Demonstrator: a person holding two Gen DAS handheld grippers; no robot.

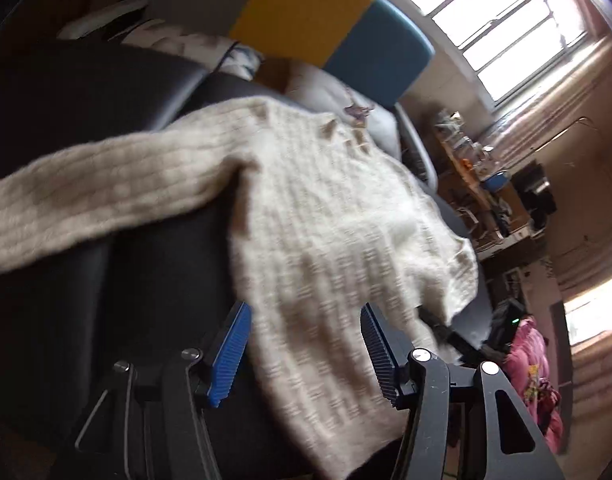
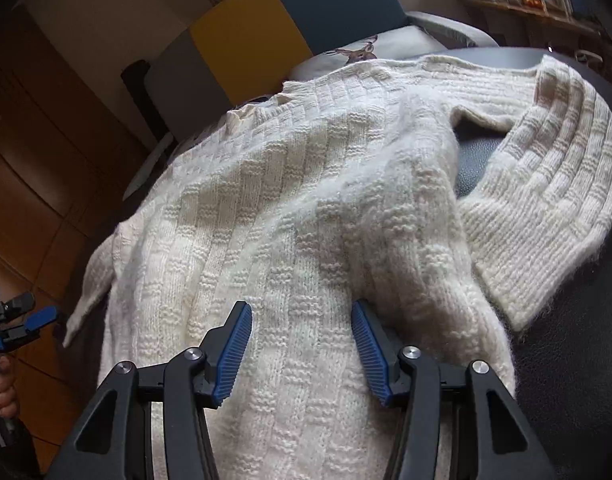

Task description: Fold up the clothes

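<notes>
Sweater [image 2: 290, 200] lies between spread right hand-held gripper [image 2: 302, 312] fingers.

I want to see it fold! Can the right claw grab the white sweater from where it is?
Probably yes. The right claw is open with the sweater lying right between its fingers, nothing covering the knit, so closing should pinch the fabric.

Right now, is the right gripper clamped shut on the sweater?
No. The right gripper has its jaws wide apart, with the cream sweater lying loose between them.
</notes>
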